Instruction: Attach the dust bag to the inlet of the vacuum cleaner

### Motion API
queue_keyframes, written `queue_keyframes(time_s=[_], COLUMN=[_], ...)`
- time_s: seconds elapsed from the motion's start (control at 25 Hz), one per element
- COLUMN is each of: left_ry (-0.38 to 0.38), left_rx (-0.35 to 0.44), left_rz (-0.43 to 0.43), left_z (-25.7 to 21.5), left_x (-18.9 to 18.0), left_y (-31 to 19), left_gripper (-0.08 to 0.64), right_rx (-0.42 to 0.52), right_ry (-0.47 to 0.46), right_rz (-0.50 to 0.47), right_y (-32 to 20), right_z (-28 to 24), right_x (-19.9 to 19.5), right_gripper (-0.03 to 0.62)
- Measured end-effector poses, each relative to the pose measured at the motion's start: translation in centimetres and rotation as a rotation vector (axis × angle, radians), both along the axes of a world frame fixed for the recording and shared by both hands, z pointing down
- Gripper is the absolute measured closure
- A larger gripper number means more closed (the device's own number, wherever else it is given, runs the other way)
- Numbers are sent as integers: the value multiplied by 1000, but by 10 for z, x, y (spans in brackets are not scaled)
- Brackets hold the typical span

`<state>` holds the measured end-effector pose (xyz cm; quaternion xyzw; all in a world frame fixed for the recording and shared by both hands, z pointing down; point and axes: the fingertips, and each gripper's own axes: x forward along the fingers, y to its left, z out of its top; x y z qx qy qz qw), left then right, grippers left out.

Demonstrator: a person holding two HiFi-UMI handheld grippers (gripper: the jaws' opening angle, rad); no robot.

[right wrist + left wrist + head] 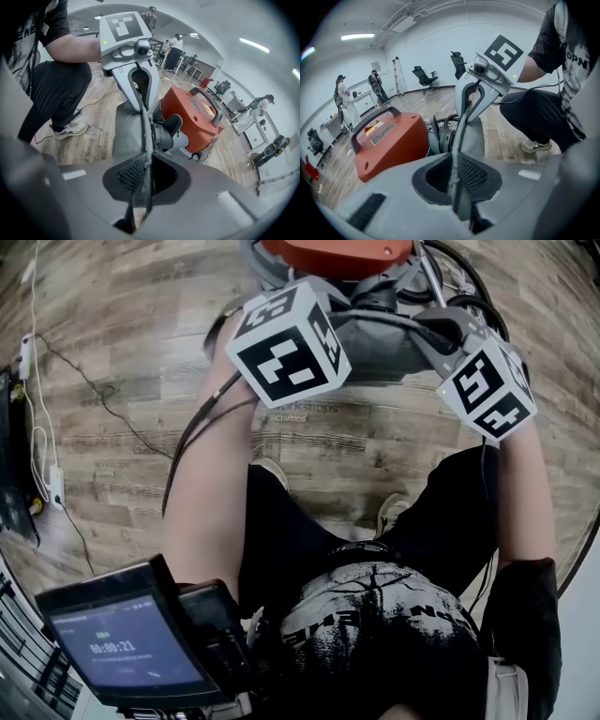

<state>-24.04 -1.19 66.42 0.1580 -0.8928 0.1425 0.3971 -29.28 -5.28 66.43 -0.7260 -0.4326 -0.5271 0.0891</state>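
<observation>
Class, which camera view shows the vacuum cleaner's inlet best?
The right gripper view: the black inlet juts from the orange vacuum cleaner, beside the dust bag. In the left gripper view the bag partly covers it; the head view does not show it clearly.

Floor: grey-brown wood-look planks [112, 343], laid across the whole room.
Cables: a thin black cable [105, 407] and a white cable [35, 334] trail over the planks at the left edge of the head view, near a white power strip [54, 486].
Walls: plain pale walls [440, 47], evenly lit.
Ceiling: white, with a bright strip light [357, 36] and a duct [405, 22] running along it.
Seating: black office chairs [425, 76] stand by the far wall, apart from one another.
Furniture: white desks [233, 99] line one side; what looks like a folded ladder [397, 75] stands at the wall.
People: a few people [341, 93] stand by the desks, well away.
</observation>
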Motion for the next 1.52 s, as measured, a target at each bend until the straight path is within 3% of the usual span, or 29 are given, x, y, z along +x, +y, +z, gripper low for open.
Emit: queue_keyframes(time_s=[0.72, 1.12, 1.52], left_ry=[-44, -32, -16], left_rx=[-26, -38, 35], left_rz=[-51, -82, -83], left_z=[-11, -8, -9], left_x=[0, -6, -3], left_y=[12, 19, 10], left_gripper=[529, 526, 528], right_rx=[-15, -7, -14], right_ry=[-46, -38, -15], right_rz=[-51, 9, 38], right_y=[8, 17, 9], right_z=[-15, 2, 0], right_x=[6, -2, -1], right_gripper=[561, 560, 563])
